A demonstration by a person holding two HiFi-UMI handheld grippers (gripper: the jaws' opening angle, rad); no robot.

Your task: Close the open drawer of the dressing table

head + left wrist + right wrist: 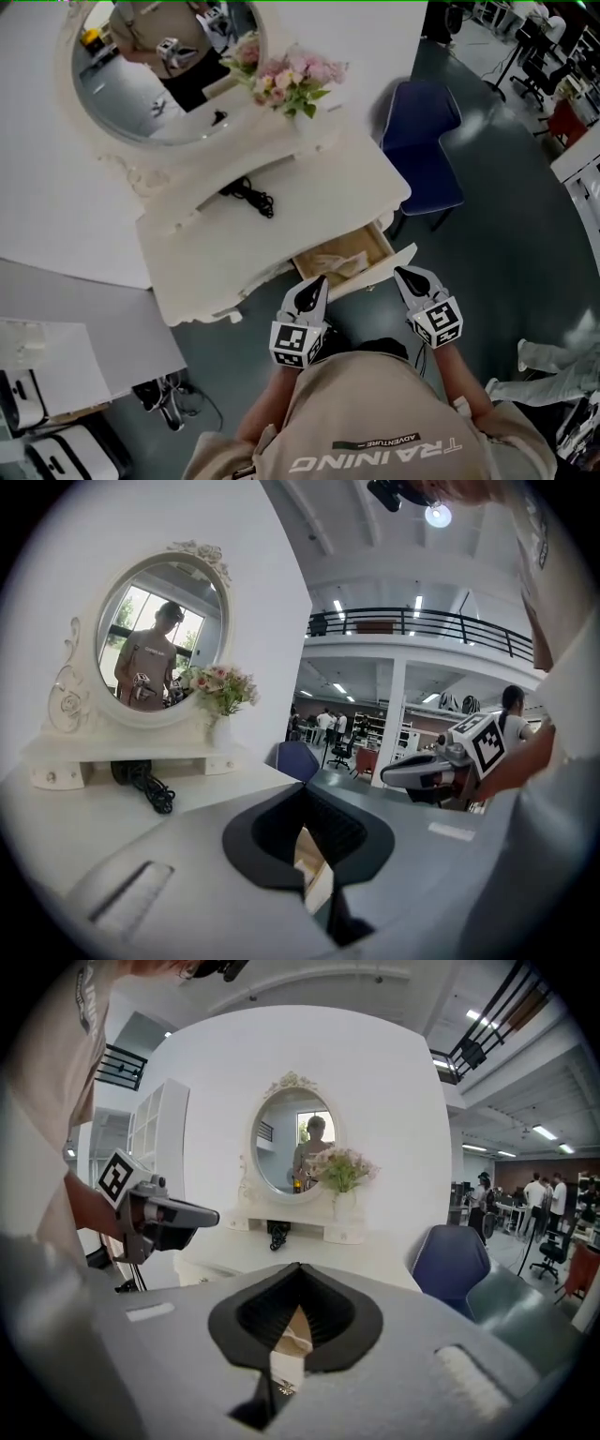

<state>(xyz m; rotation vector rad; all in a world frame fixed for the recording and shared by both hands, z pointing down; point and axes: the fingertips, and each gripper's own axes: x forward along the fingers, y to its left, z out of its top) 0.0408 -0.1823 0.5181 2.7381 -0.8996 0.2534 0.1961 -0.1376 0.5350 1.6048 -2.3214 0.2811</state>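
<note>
Our left gripper (316,282) and right gripper (402,273), both closed on nothing, sit just before the drawer (343,257) front, one toward each end; the table (211,258) lies straight beyond.

Beige shirt (375,422) lettered TRAINING; left gripper (317,284) and right gripper (403,274) black-tipped, bearing marker cubes (292,343).
</note>
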